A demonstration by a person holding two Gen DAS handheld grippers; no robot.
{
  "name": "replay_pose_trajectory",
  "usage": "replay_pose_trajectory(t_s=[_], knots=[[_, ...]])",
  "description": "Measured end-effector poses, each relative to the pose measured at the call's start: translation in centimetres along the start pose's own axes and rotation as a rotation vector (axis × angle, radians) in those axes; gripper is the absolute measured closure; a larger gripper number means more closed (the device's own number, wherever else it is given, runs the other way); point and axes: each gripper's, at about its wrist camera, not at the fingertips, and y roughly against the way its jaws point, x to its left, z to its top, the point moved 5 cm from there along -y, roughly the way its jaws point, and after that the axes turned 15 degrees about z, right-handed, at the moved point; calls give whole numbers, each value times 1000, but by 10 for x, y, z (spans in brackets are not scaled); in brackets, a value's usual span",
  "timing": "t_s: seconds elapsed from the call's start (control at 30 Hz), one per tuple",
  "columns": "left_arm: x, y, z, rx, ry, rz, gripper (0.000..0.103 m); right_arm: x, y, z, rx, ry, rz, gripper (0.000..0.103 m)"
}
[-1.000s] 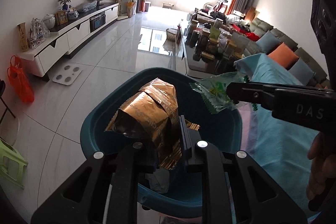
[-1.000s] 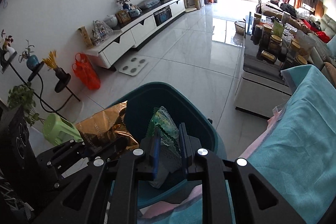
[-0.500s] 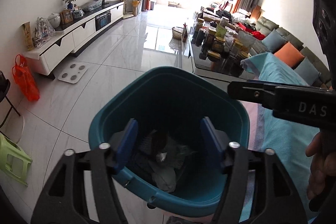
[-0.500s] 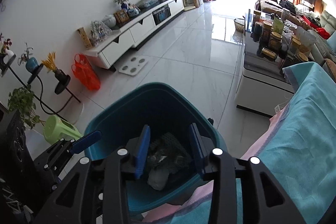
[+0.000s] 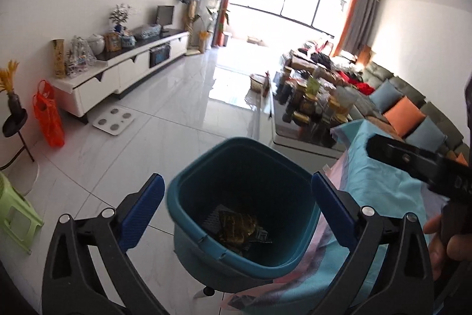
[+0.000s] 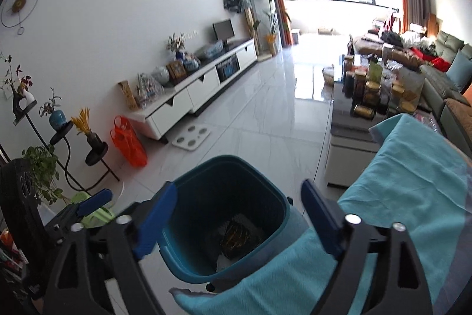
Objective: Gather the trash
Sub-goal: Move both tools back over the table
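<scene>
Trash, a gold wrapper (image 5: 237, 228), lies at the bottom of the teal bin (image 5: 206, 244) in the left wrist view, framed by the spread, empty left gripper (image 5: 237, 207). In the right wrist view the same wrapper (image 6: 240, 236) sits inside the bin (image 6: 188, 264), beside a turquoise cloth (image 6: 413, 176); the right gripper (image 6: 237, 219) is spread wide, holding nothing.

A crumpled gold wrapper (image 5: 236, 229) lies among other scraps at the bottom of the teal bin (image 5: 188, 205).

Wrappers (image 5: 236, 229) lie in bin (image 5: 188, 188) beside cloth (image 5: 380, 182).
</scene>
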Motion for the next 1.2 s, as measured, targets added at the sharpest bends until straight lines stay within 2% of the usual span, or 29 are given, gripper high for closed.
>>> replay_pose_trajectory(t_s=[0.07, 0.23, 0.37, 0.57, 0.7, 0.83, 1.1, 1.2], knots=[[7, 16, 2, -15, 21, 14, 5, 3, 12, 1, -31, 14, -10, 7], [13, 62, 5, -65, 60, 6, 5, 11, 52, -6, -108, 46, -36, 7], [1, 99, 5, -117, 54, -6, 5, 10, 90, -18, -169, 41, -80, 7], [-42, 155, 0, -195, -5, -123, 5, 1, 156, -37, -268, 15, -148, 7], [-80, 187, -4, -241, -84, -190, 5, -3, 196, -53, -323, 13, -217, 7], [-112, 209, -7, -281, -123, -254, 5, -14, 228, -74, -363, -14, -263, 7], [-151, 246, -19, -383, -148, -349, 5, -21, 277, -113, -408, -13, -416, 7], [-163, 255, -25, -388, -175, -395, 5, -24, 297, -127, -438, -20, -475, 7]])
